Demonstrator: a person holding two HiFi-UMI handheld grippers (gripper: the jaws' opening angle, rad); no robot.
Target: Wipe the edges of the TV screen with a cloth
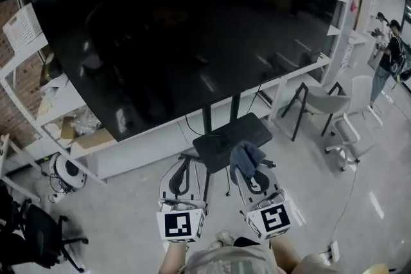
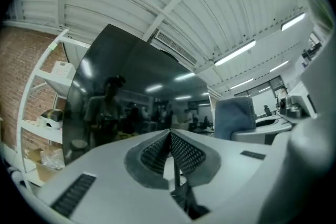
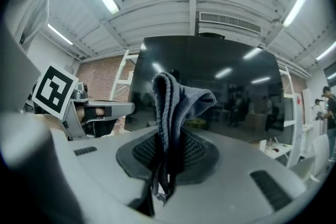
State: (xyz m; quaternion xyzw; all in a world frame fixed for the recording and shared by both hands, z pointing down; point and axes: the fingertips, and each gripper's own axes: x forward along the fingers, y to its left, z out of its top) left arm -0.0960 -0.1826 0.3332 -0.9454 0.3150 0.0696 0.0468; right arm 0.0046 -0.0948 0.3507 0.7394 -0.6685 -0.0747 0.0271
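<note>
- We keep no gap in our right gripper [image 3: 169, 145]: its jaws are clamped on the grey cloth [image 3: 173, 102]; the cloth hangs below the TV screen's [image 1: 192, 29] bottom edge, not touching it
- Our left gripper [image 2: 170, 139] is pressed together, empty

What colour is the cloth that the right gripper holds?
The cloth is blue-grey, seen best in the right gripper view.

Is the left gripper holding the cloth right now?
No, the left gripper has its jaws shut together on nothing; the cloth is clamped in the right gripper.
</note>
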